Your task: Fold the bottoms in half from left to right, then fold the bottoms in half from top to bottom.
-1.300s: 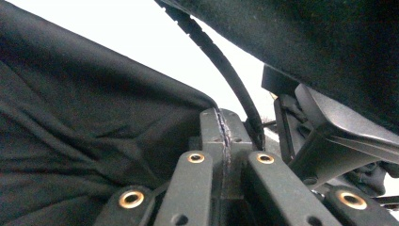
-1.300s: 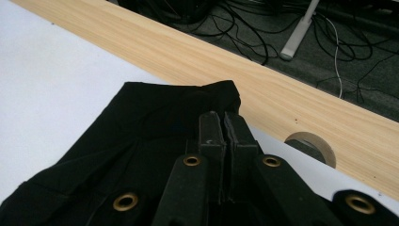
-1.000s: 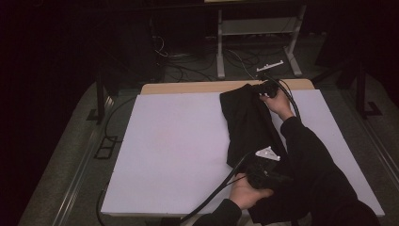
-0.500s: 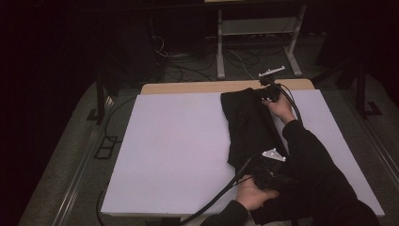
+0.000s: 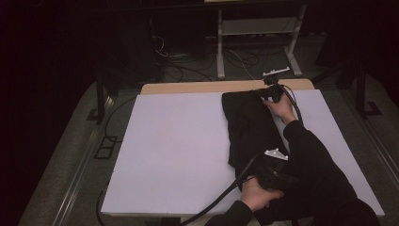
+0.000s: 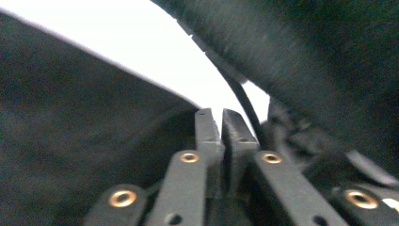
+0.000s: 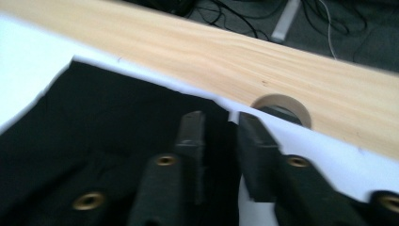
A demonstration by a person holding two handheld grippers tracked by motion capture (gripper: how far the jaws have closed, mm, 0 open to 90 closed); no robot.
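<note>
i have the black garment [image 5: 251, 134] lying lengthwise away from me; right gripper [image 5: 272, 92], jaws just parting, at its far corner, left gripper [image 5: 272, 165] barely cracked at the near hem.

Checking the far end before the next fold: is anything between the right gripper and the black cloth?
Nothing visible: the right gripper sits directly over the black cloth's far edge, jaws apart with cloth between them.

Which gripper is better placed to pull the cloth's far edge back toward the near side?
Right. The right gripper sits at the far corner of the black cloth, its fingers just opening there; the left gripper is at the near end.
</note>
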